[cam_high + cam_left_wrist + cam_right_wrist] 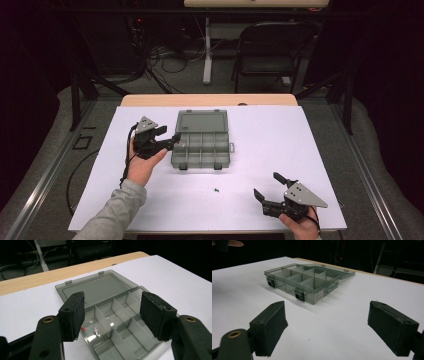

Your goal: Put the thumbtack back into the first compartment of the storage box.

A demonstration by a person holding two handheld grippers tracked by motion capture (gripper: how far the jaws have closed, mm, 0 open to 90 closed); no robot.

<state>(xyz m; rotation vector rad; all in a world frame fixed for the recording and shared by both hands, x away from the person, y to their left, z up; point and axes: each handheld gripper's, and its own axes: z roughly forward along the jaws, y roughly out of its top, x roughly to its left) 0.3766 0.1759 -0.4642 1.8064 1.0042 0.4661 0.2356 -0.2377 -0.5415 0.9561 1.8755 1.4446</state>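
Observation:
A grey see-through compartment box (202,147) lies open mid-table, its lid (202,121) folded flat toward the far side. My left gripper (169,133) hovers at the box's left edge, open and holding nothing. In the left gripper view its jaws stand wide apart over the box (117,325). A small screw (95,331) and a tiny red bit (83,328) lie in one near compartment. My right gripper (266,184) is open near the front right of the table, well apart from the box (304,281). A small loose screw (216,190) lies on the white surface between them.
The white mat (280,140) covers a wooden table (210,99) whose far edge shows beyond it. A folding chair (272,50), a table leg and cables stand on the floor behind. Both the left and right table edges drop to grey carpet.

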